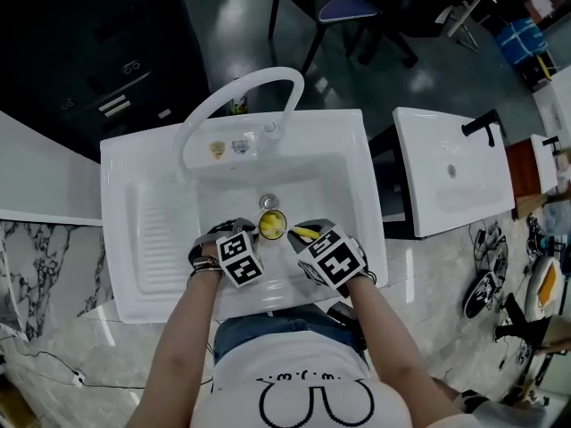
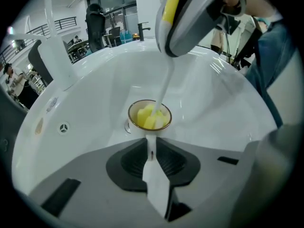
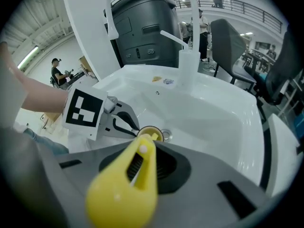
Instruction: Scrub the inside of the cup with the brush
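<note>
A small white cup (image 1: 272, 225) with a dark rim hangs low over the white sink (image 1: 335, 181), near the drain (image 1: 268, 203). My left gripper (image 2: 151, 148) is shut on the cup's white handle (image 2: 154, 179), the mouth of the cup (image 2: 132, 114) facing away from it. My right gripper (image 3: 142, 158) is shut on the yellow grip of the brush (image 3: 126, 189). The brush's white stem (image 2: 164, 87) slants down from the right gripper (image 2: 199, 13) into the cup. Its yellow sponge head (image 2: 151, 117) sits inside the cup. In the head view both grippers, left (image 1: 248, 235) and right (image 1: 308, 239), meet at the cup.
A tall curved white faucet (image 1: 241, 96) arches over the back of the basin. The sink's ribbed drainboard (image 1: 152, 226) lies to the left. A second white basin (image 1: 451, 172) with a black tap stands to the right. Cables and gear lie on the marble floor at the far right.
</note>
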`<state>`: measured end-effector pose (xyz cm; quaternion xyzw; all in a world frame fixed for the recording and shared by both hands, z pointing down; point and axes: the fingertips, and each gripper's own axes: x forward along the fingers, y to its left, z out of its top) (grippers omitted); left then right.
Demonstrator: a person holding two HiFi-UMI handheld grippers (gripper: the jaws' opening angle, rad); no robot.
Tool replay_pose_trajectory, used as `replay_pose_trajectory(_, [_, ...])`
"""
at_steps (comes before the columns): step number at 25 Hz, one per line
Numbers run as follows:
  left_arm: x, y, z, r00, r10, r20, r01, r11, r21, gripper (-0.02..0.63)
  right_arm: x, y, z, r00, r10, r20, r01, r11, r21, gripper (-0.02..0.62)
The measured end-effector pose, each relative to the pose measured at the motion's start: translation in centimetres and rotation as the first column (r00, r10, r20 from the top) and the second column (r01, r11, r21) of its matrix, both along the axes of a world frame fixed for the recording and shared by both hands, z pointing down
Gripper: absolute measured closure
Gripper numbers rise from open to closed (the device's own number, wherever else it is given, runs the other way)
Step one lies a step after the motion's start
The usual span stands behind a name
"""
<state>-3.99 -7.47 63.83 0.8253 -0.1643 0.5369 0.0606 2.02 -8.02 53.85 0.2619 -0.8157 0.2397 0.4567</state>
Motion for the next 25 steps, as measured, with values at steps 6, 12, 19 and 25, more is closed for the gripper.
replay_pose_trajectory(6, [-0.4,0.0,0.2,1.000,-0.022,0.004,0.022,1.000,-0.011,0.538,0.4,-0.2,-1.2,1.000,0.016,0.023,-0.016,1.000,0.023,0.551])
replay_pose_trajectory(12, [-0.4,-0.2,0.5,0.999,-0.036,0.005,0.036,0.999,-0.008,0.538,2.5,-0.6,-5.1,0.995,0.031,0.093,-0.040,0.995,0.093,0.549])
replay_pose_trajectory(19, [0.0,0.0,0.1,1.000,-0.025,0.009,0.025,1.000,0.007,0.538,2.1,-0.6,-4.2,0.998,-0.043,0.052,0.035,0.991,0.132,0.549])
replay_pose_trajectory(25, [-0.1,0.0,0.1,1.000,-0.009,0.019,0.009,1.000,0.015,0.538,0.5,-1.0,-0.3,0.996,-0.082,0.017,0.079,0.987,0.142,0.549])
